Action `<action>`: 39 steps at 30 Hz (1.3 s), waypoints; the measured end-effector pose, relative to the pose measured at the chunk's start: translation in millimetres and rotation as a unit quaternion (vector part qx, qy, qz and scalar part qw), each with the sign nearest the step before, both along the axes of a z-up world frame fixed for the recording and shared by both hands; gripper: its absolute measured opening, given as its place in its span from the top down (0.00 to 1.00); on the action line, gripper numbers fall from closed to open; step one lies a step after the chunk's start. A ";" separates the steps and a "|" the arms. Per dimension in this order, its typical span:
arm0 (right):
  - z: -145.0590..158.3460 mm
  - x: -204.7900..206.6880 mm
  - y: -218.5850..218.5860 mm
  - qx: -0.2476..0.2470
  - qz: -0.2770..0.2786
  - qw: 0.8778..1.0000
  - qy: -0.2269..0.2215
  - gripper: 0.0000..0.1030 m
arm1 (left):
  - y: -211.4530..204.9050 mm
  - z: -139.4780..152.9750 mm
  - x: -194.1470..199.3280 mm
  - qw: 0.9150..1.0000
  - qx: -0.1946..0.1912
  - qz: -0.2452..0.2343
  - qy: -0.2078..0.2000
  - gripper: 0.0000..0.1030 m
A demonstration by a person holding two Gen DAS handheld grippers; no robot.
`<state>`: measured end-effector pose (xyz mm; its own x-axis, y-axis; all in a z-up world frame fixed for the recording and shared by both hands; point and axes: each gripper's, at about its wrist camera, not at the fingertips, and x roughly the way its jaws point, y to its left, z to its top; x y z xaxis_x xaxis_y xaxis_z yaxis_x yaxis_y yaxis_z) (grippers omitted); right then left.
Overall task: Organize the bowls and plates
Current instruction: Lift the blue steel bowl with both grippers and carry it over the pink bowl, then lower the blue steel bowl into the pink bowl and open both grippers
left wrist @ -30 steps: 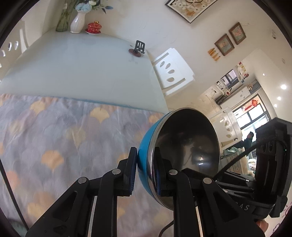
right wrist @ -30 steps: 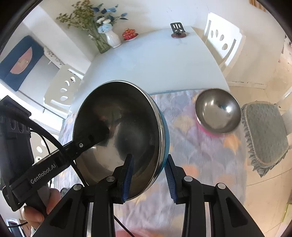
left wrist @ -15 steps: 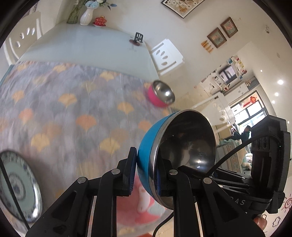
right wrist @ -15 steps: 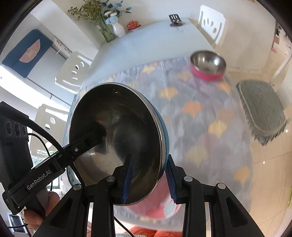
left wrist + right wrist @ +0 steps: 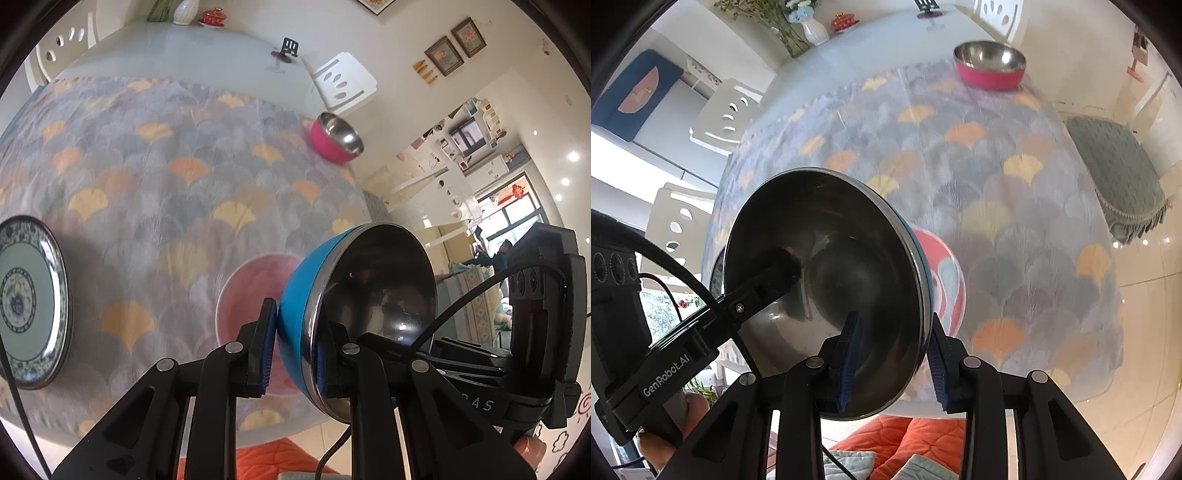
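Left gripper (image 5: 293, 349): fingers nearly together, pinching the rim of the blue bowl (image 5: 295, 306), one pad outside, one inside.

Right gripper (image 5: 892, 360): fingers a little apart, clamped on the same bowl's opposite rim; steel interior empty.

Pink plate (image 5: 251, 295): beyond the fingertips, under the tilted bowl, largely hidden and blurred; its pattern cannot be made out.

Pink bowl (image 5: 990, 77): far ahead at the cloth's edge, appears empty.

Blue-and-white plate (image 5: 31, 302): left of the left fingers, cut off by the frame.

Glossy steel bowl (image 5: 373, 306) (blue outside), matt tablecloth (image 5: 192, 155)
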<state>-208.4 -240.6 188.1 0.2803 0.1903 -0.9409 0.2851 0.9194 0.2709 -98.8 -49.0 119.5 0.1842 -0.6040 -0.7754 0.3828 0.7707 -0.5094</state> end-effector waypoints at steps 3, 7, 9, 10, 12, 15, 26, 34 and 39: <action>-11.2 -4.1 4.5 -0.012 0.001 1.000 0.009 0.68 | -1.0 -12.0 -5.6 1.000 0.009 -0.004 0.003 0.86; -22.4 -7.0 7.4 -0.036 0.007 0.999 0.016 0.68 | -2.9 -27.1 -7.3 1.000 0.017 -0.008 0.014 0.86; -26.4 -7.1 5.6 -0.038 0.005 0.999 0.018 0.68 | -4.4 -33.3 -7.0 1.000 0.022 -0.011 0.019 0.86; -28.4 -6.8 4.1 -0.035 0.002 0.999 0.020 0.68 | -5.2 -35.1 -7.2 0.999 0.024 -0.012 0.019 0.86; -29.6 -6.4 2.3 -0.032 -0.001 0.999 0.019 0.68 | -6.5 -39.5 -7.3 0.999 0.029 -0.016 0.020 0.86; -29.3 -5.0 2.4 -0.038 0.000 0.999 0.018 0.68 | -8.4 -44.0 -6.8 0.999 0.036 -0.018 0.022 0.86; -25.1 -1.4 -0.2 -0.044 0.001 0.999 0.012 0.71 | 2.3 -35.4 5.5 0.998 0.066 -0.006 -0.014 0.83; -1.4 4.3 -22.5 -0.022 0.004 1.000 0.000 0.71 | -0.9 -27.2 27.7 0.998 0.062 -0.017 -0.004 0.83; 25.7 26.5 -44.5 -0.011 -0.006 1.000 -0.027 0.69 | -24.3 10.7 68.4 0.999 0.035 -0.031 -0.027 0.83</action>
<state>-181.9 -285.1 213.8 0.3330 0.1655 -0.9283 0.2813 0.9222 0.2653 -30.4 -73.3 130.2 0.1910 -0.5608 -0.8056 0.4563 0.7774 -0.4330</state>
